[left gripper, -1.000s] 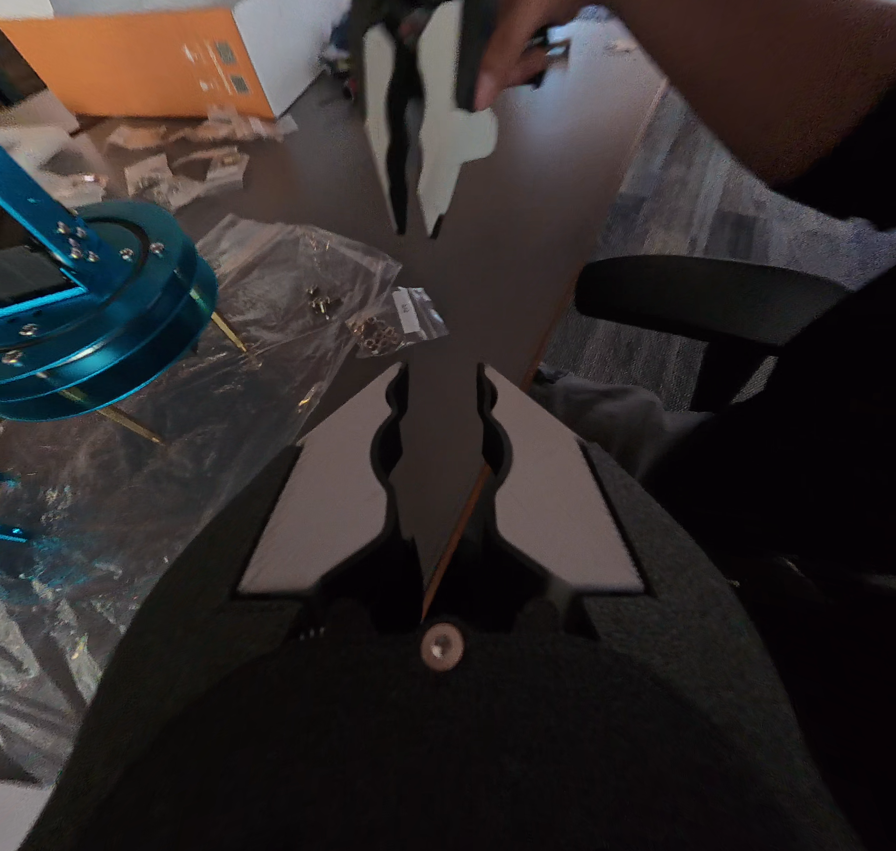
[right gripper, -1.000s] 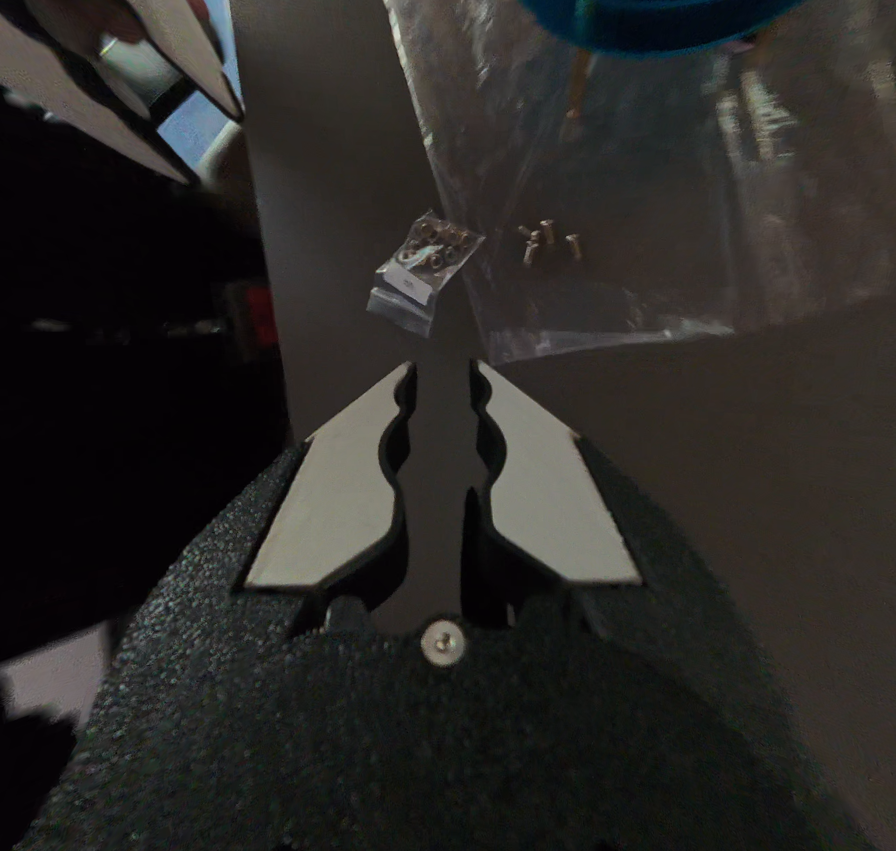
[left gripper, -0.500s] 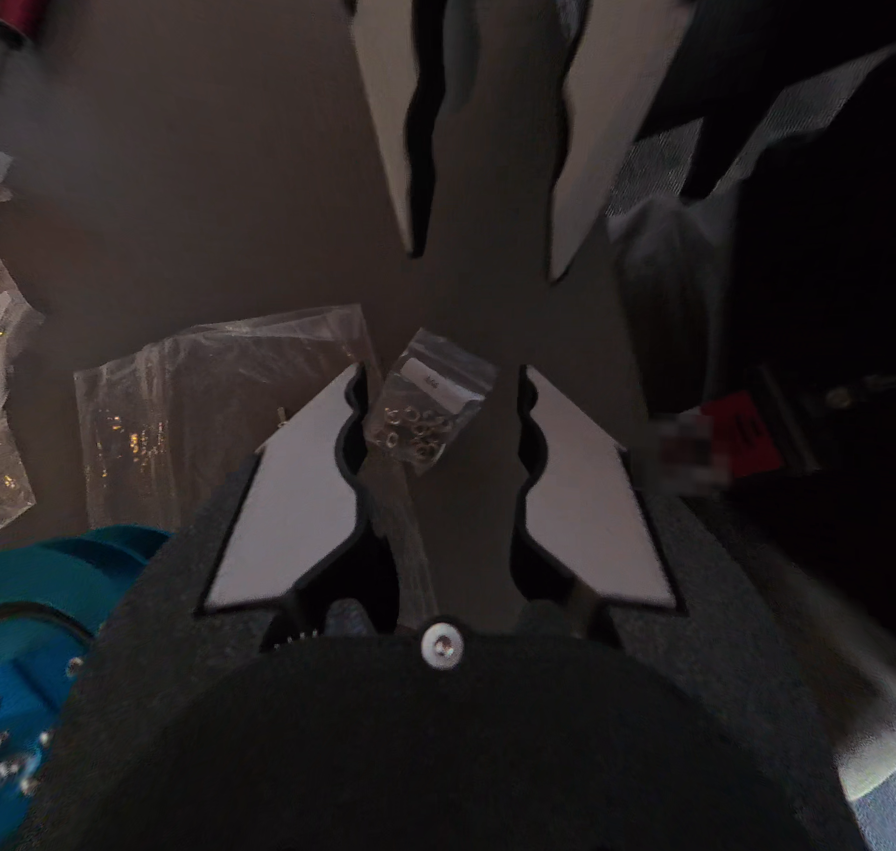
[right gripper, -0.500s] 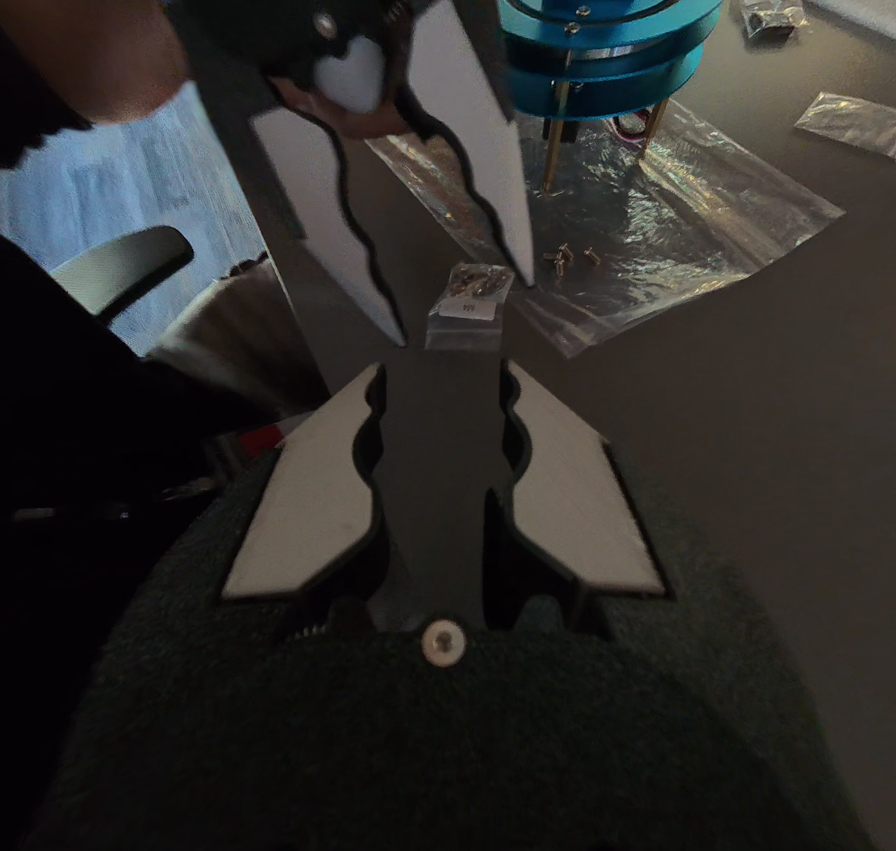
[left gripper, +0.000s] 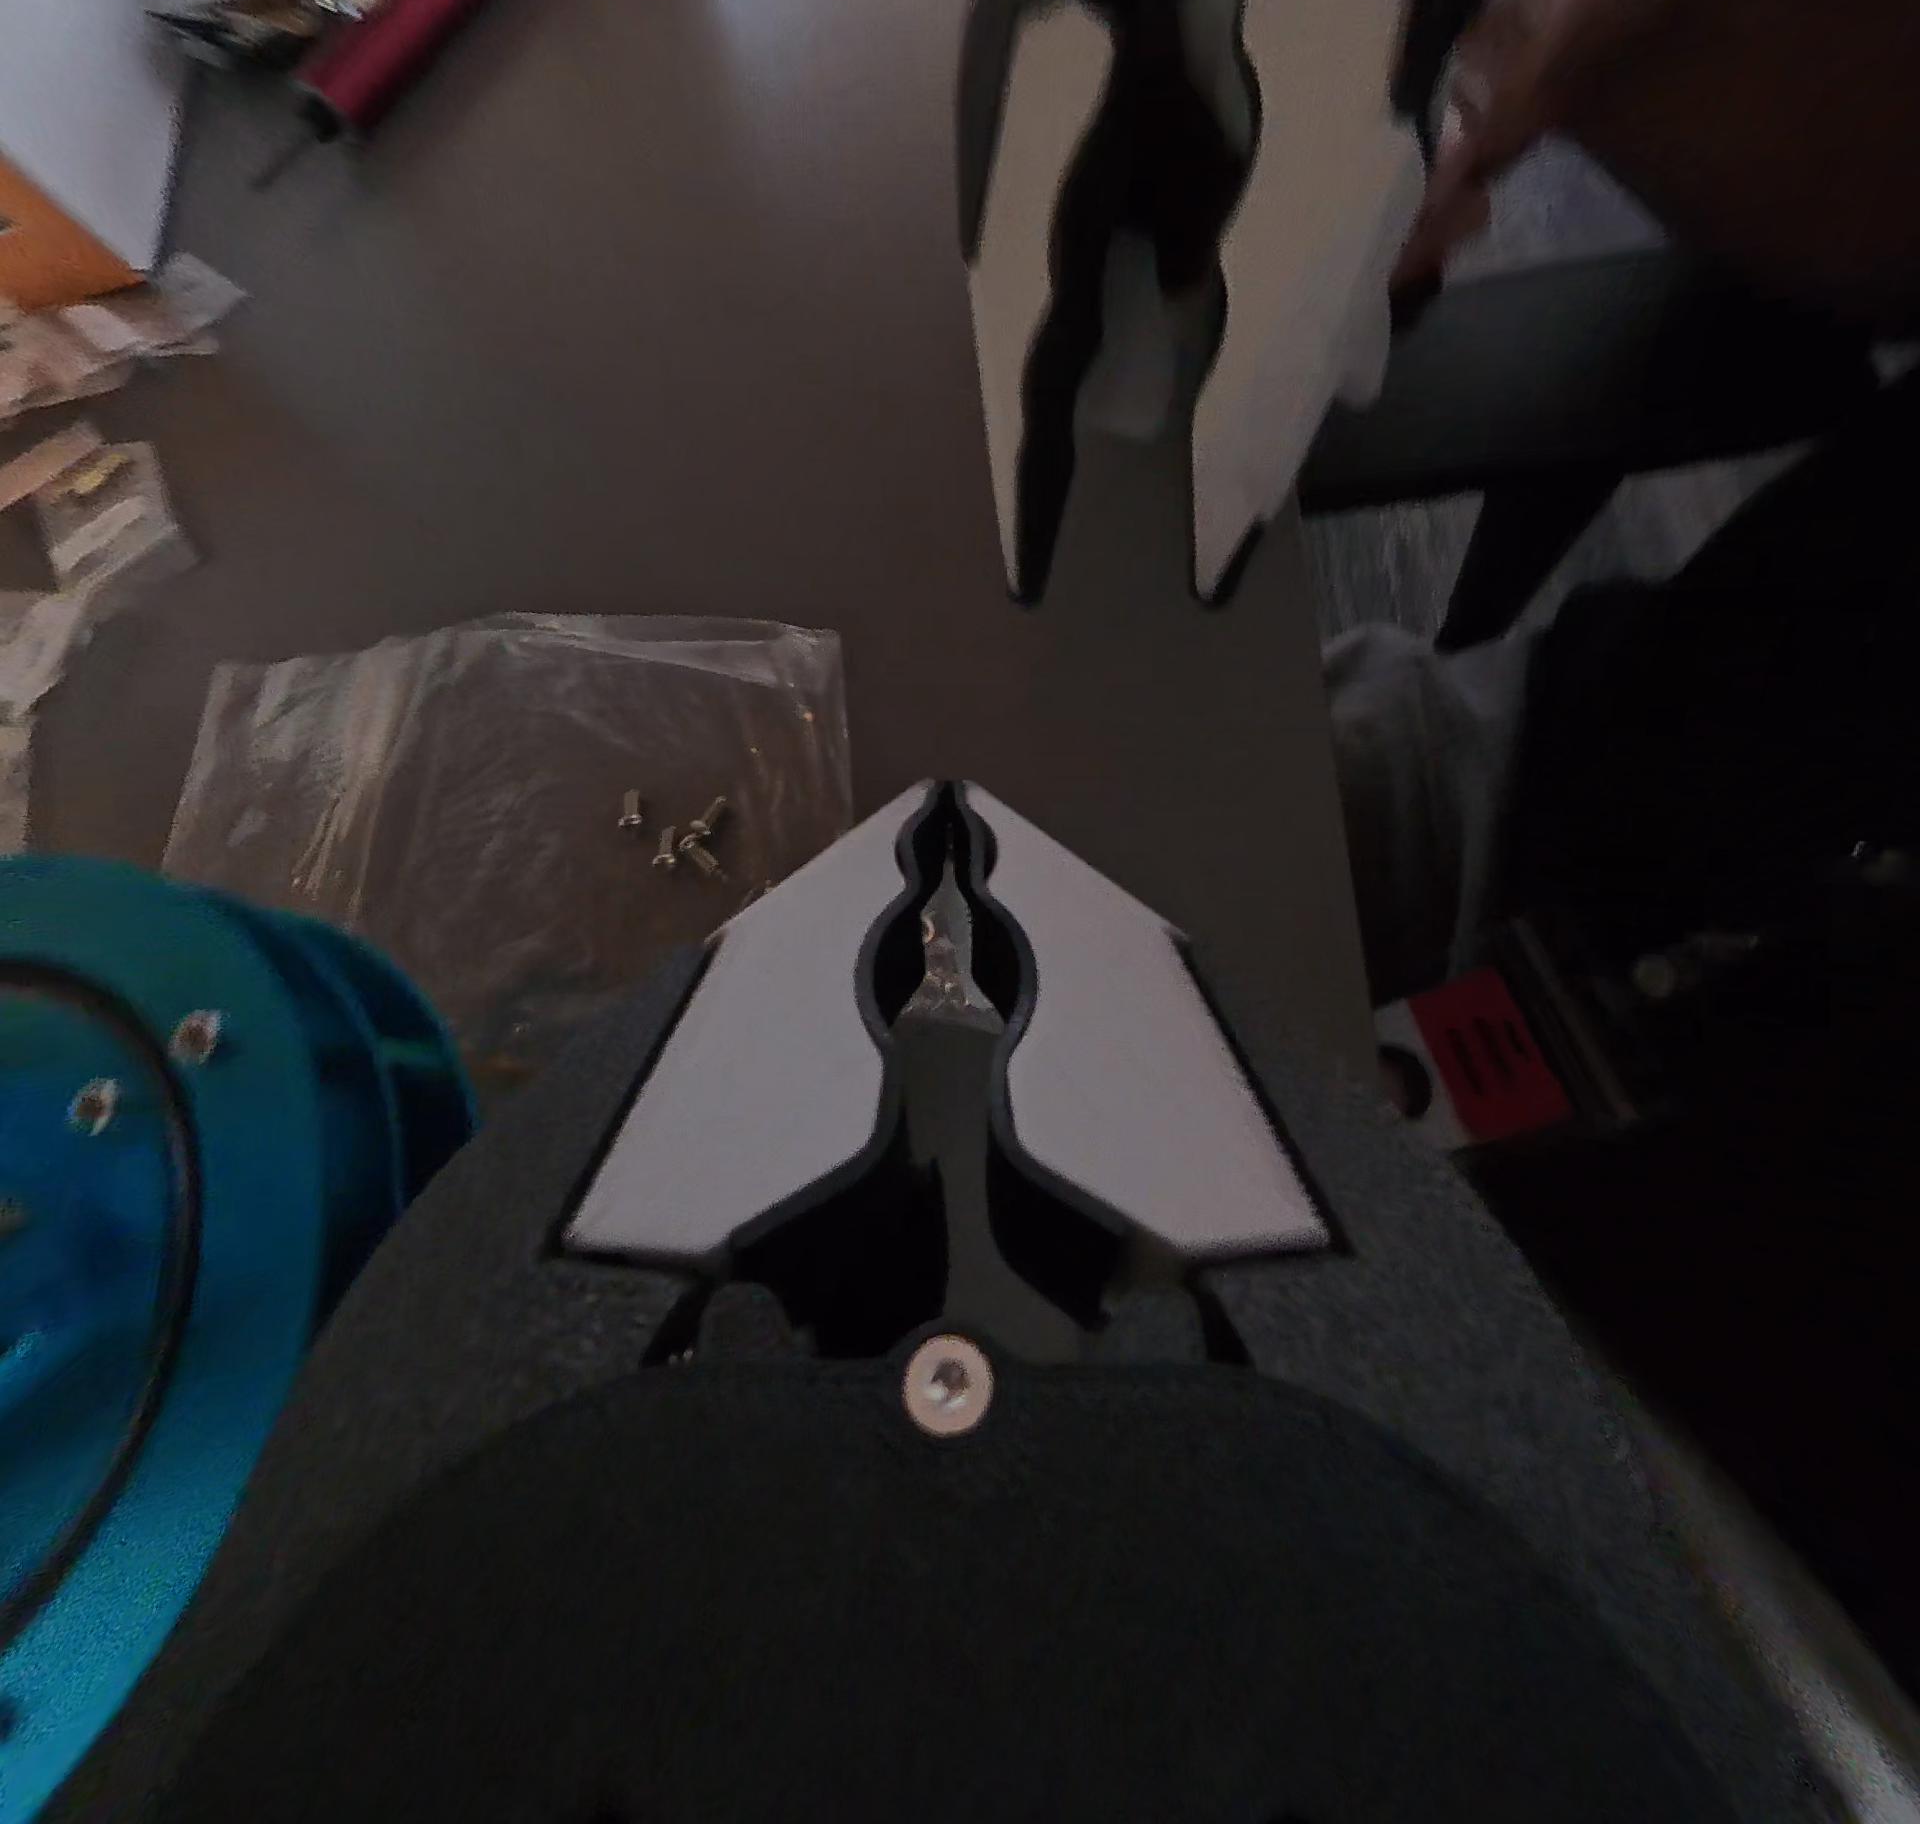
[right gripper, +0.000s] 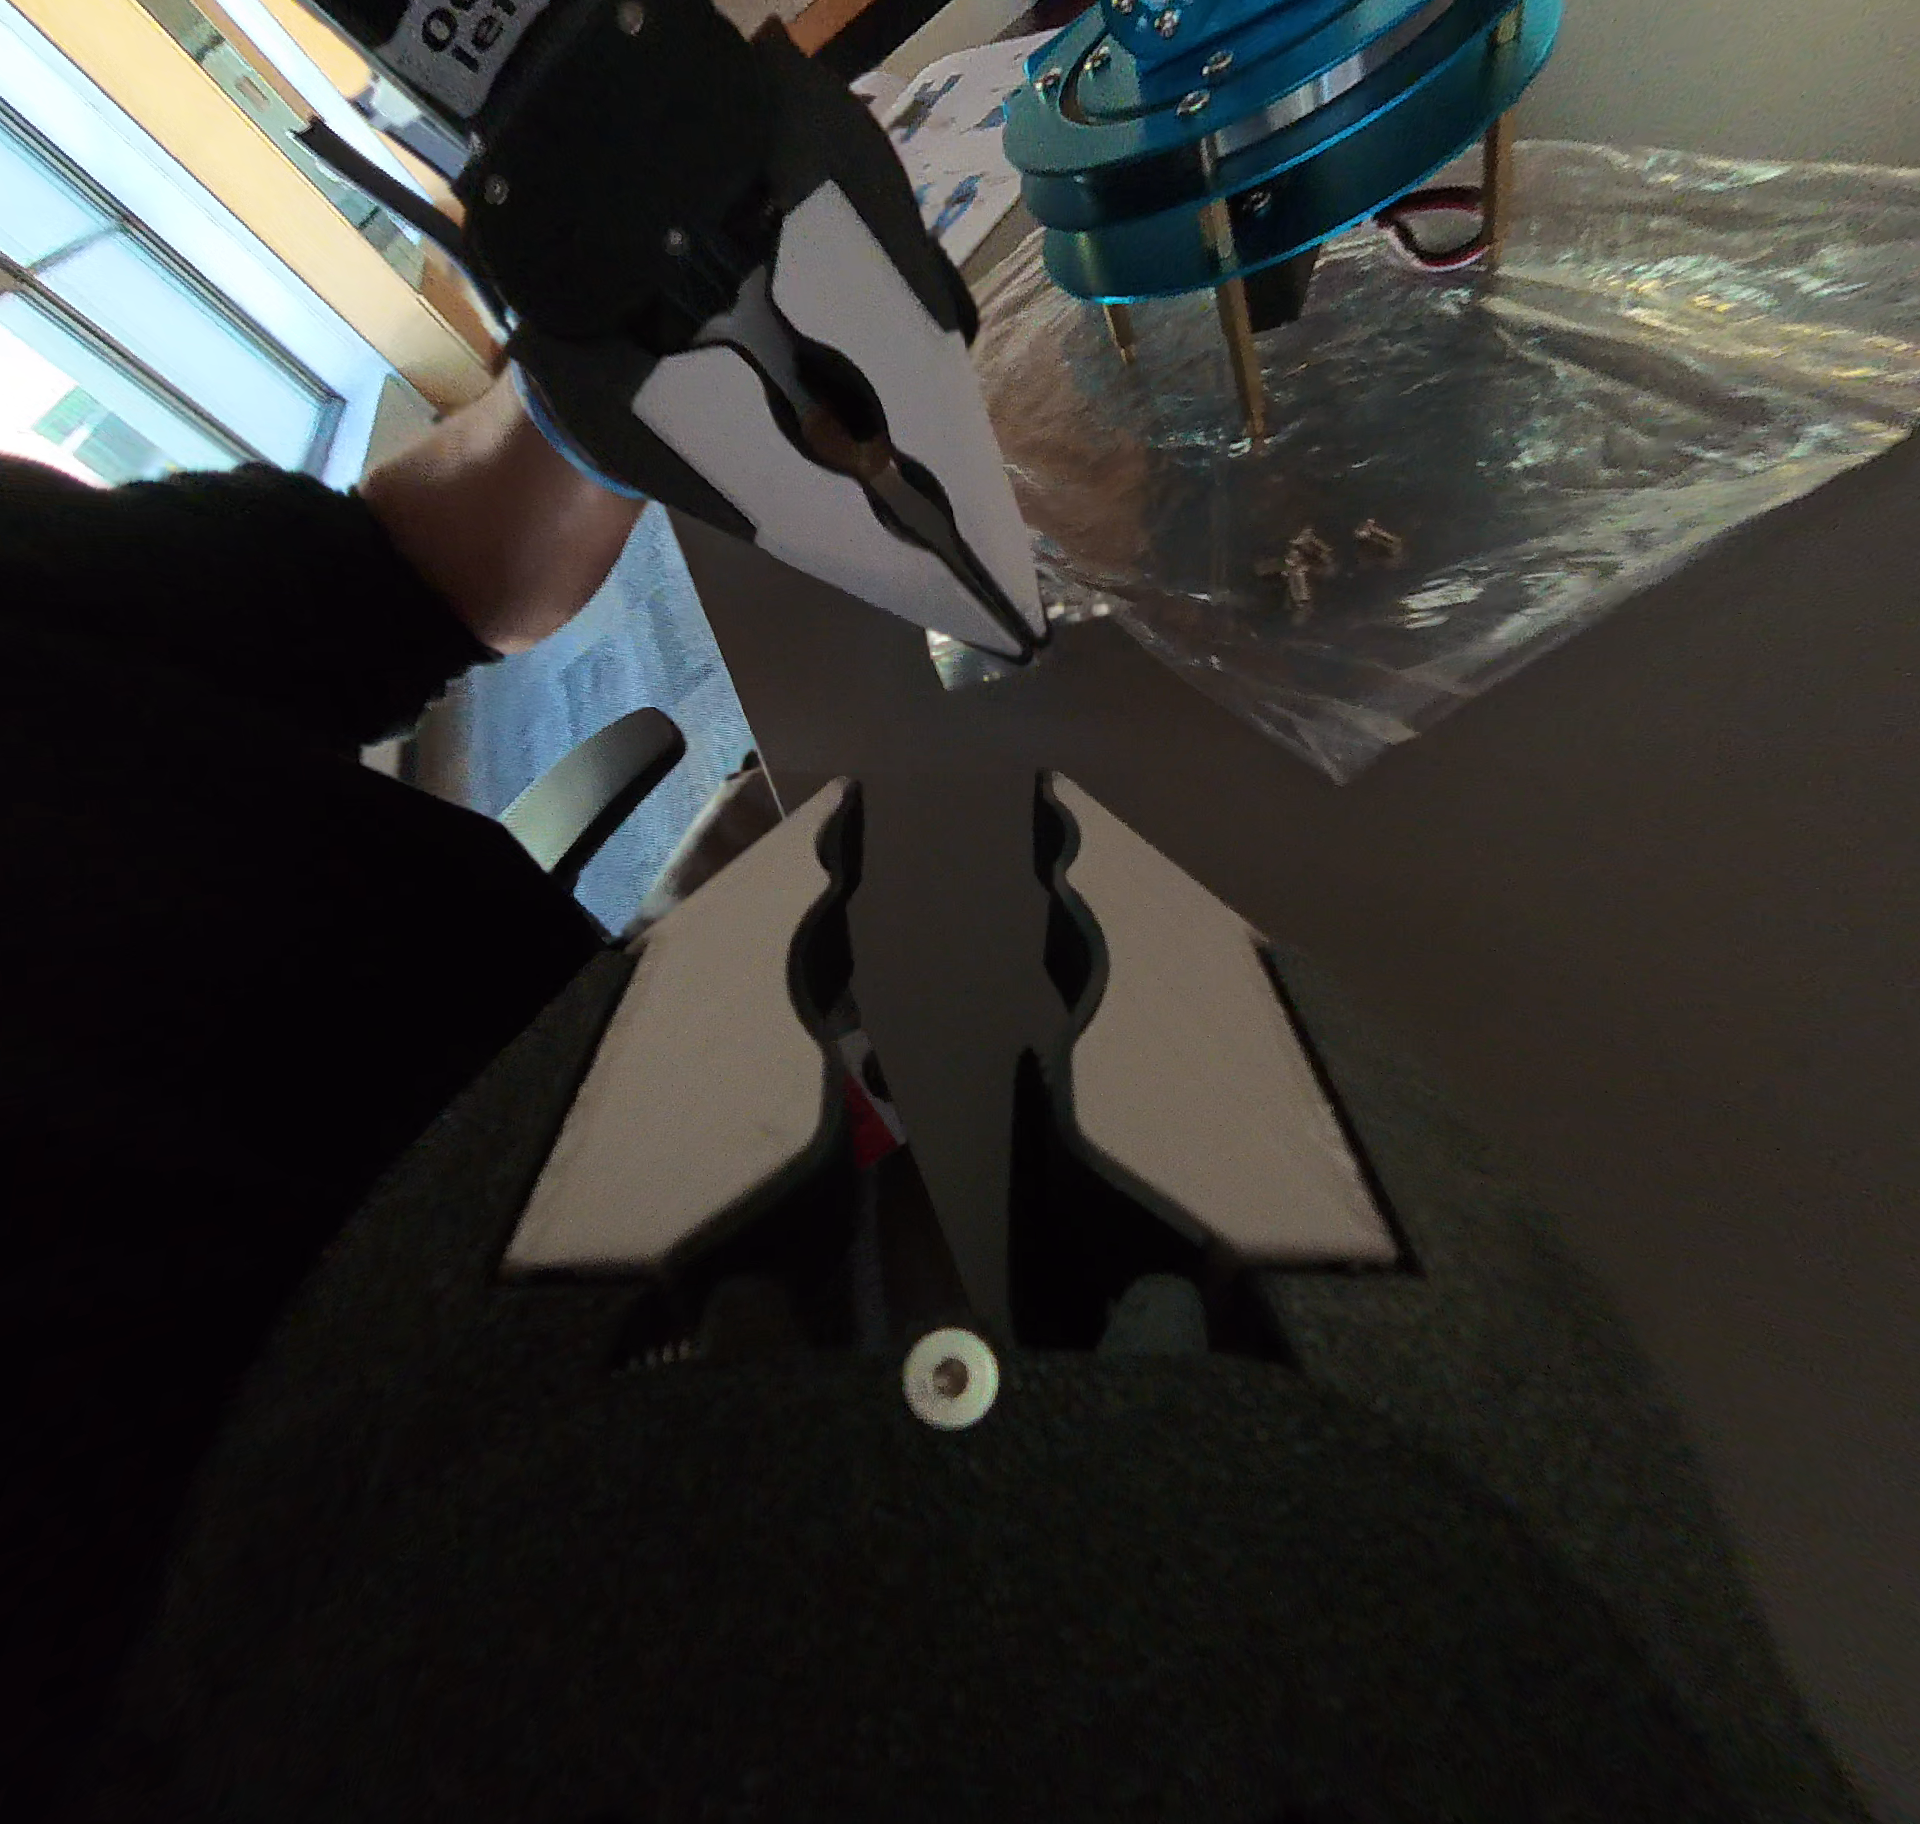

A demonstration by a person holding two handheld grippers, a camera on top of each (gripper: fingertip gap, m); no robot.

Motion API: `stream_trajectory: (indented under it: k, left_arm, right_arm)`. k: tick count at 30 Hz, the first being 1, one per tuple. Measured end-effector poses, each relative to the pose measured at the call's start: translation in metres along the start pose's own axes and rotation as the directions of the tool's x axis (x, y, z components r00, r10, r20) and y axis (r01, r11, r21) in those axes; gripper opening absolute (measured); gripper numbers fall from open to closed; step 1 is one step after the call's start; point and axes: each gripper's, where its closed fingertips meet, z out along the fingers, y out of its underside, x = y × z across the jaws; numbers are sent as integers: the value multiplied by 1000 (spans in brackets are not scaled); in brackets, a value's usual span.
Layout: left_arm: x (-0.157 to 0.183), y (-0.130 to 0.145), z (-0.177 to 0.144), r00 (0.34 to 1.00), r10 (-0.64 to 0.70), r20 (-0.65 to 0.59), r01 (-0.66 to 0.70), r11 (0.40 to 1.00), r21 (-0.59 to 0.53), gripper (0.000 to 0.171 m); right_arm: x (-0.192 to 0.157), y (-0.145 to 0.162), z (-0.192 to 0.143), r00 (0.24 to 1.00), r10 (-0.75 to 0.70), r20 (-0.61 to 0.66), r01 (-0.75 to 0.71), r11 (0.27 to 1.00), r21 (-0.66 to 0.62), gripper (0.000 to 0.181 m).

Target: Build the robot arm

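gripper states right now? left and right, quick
Left gripper: closed on the small clear bag of metal bits, at the table.
Right gripper: open, holding nothing, above the table.

The worktop [left gripper: 623, 372] is dull grey-brown. The round stand [right gripper: 1278, 101] at the upper right is bright blue with gold legs. The fingers [right gripper: 1195, 1068] are white with black edges. The bag [left gripper: 499, 787] is clear and shiny.

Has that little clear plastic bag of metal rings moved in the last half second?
Yes. The small clear bag of metal rings, earlier flat beside the crinkled plastic sheet, is now pinched by the closed left gripper.
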Motion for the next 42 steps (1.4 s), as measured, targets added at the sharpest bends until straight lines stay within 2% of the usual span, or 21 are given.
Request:
stream_trajectory:
  k: [3, 5, 8, 12, 15, 19, 20, 21, 24, 27, 29, 31, 33, 34, 36, 38, 42]
  left_arm:
    - [-1, -24, -22, 983, -181, -41, 185, 960, 209, 0]
    - [-3, -39, -38, 952, -290, -101, 307, 890, 338, 0]
    - [-3, -53, -57, 914, -363, -181, 404, 788, 465, 0]
    - [3, -58, -67, 895, -381, -231, 445, 727, 523, 0]
    - [5, -57, -72, 889, -391, -238, 456, 706, 542, 0]
    - [6, -50, -77, 917, -364, -166, 393, 740, 545, 1]
    - [6, -48, -81, 934, -334, -128, 347, 762, 547, 13]
    - [8, -44, -84, 951, -295, -89, 296, 792, 534, 32]
    - [15, -28, -77, 984, -159, 76, 114, 904, 413, 59]
    - [13, -12, -62, 950, 43, 308, -113, 970, 214, 72]
    - [14, -7, -55, 901, 187, 392, -243, 965, 96, 73]
    - [21, 0, -46, 871, 294, 393, -323, 946, 8, 73]
    - [25, 3, -40, 848, 361, 388, -378, 925, -35, 73]
    - [25, 3, -39, 837, 379, 394, -396, 917, -39, 72]
    - [21, 3, -40, 823, 385, 418, -404, 914, -47, 54]
    - [19, 3, -41, 829, 367, 422, -392, 919, -30, 45]
    - [18, -1, -44, 836, 336, 433, -379, 925, 15, 44]
  right_arm:
    - [-5, -8, 17, 999, 32, 23, -32, 1000, -1, 30]
    - [-12, -17, 27, 998, 24, 50, -26, 999, 36, 33]
    - [-33, -32, 38, 987, 31, 157, -48, 994, 102, 30]
    - [-54, -57, 38, 956, 46, 291, -117, 966, 230, 16]
    - [-58, -64, 30, 932, 47, 360, -153, 951, 270, 0]
    - [-55, -61, 32, 923, 86, 376, -180, 958, 224, 0]
    - [-50, -59, 34, 932, 97, 348, -178, 961, 211, 0]
    - [-45, -56, 35, 945, 98, 313, -165, 967, 195, 0]
    - [-39, -53, 36, 967, 63, 249, -107, 980, 166, 0]
    - [-47, -44, 41, 968, 31, 250, -52, 996, 75, 0]
    - [-50, -38, 45, 972, 4, 235, -11, 1000, 29, 0]
    - [-53, -36, 48, 973, -8, 232, 8, 1000, 1, 0]
    - [-53, -37, 49, 971, -3, 239, 5, 1000, -7, 0]
    - [-55, -37, 49, 968, 1, 249, 3, 1000, -13, 0]
    - [-53, -38, 50, 969, -1, 246, 4, 1000, -13, 0]
    - [-52, -38, 50, 970, -5, 241, 8, 1000, -13, 0]
    - [-57, -42, 49, 947, 49, 318, -57, 998, 16, 1]
